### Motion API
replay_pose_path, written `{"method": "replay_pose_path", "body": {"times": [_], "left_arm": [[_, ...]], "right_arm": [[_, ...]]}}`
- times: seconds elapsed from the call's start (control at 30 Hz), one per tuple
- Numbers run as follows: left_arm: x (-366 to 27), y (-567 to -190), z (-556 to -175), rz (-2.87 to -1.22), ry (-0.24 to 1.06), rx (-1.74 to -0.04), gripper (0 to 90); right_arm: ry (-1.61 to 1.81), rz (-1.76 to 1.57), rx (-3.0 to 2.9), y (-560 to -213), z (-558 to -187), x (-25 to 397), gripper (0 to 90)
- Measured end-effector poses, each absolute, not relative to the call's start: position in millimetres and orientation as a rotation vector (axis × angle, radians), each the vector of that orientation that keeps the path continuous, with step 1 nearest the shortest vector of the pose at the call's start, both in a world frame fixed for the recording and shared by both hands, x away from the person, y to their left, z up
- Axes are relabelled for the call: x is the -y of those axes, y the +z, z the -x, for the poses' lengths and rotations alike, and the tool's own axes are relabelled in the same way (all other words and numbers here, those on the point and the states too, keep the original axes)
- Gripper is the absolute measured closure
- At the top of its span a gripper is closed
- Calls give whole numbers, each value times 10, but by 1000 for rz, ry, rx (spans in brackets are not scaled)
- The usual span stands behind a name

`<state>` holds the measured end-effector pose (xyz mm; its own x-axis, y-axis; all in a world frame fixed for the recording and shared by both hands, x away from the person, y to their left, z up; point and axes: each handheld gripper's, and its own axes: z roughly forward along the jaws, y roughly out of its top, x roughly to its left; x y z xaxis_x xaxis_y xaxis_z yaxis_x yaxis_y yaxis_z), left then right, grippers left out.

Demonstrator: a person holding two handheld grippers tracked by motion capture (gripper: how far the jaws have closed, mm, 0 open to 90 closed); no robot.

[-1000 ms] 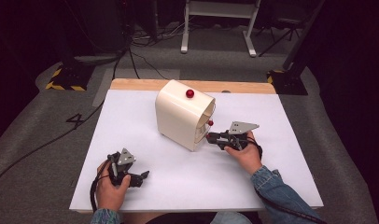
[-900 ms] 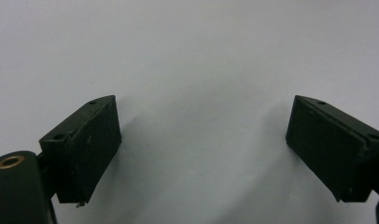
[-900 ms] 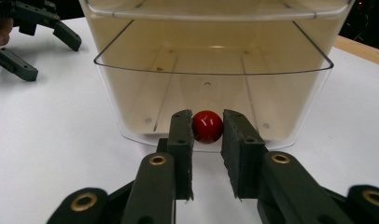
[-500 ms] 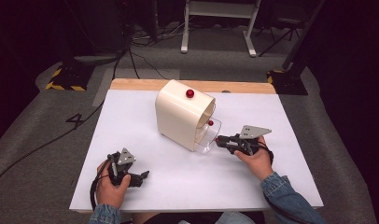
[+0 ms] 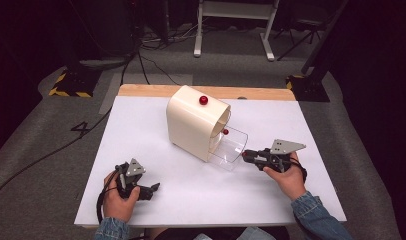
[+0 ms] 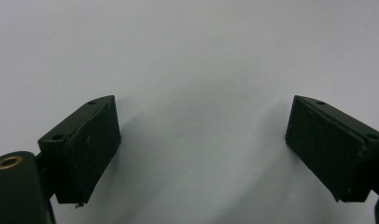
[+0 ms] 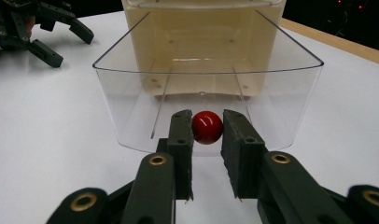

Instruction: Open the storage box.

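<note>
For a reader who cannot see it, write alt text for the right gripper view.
Two black fingers close on a red knob on a clear drawer pulled out of a cream box on a white table.

One cream cabinet [image 5: 193, 124], one clear drawer [image 5: 230, 148], three red knobs [image 5: 203, 100], and two handheld grippers [image 5: 247, 156] on one white table [image 5: 141, 130].

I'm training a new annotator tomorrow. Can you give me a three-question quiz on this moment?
1. True or false: the left hand-held gripper holds something.
2. What does the right hand-held gripper grip? A) the cream box's top knob B) the clear drawer's red knob C) a cable
3. Is the drawer inside the box or pulled out?

Key: 1 false, open over bare table. 2 B. 3 pulled out.
</note>
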<state>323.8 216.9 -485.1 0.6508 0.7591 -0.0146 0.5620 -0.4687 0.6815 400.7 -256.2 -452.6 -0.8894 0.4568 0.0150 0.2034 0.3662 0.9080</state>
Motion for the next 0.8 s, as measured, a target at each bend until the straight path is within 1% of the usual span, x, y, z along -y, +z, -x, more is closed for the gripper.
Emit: {"method": "replay_pose_path", "body": {"times": [0.57,0.63,0.8], "left_arm": [[-2169,-4851,-3238,-2201,383,-1021,104],[-2170,-4850,-3239,-2203,380,-1022,104],[-2171,-4850,-3239,-2203,380,-1022,104]], "right_arm": [[1468,-616,-2460,-4642,-3989,2642,740],[1447,-627,-2472,-4642,-3987,2671,696],[1445,-658,-2438,-4587,-3962,2787,659]]}}
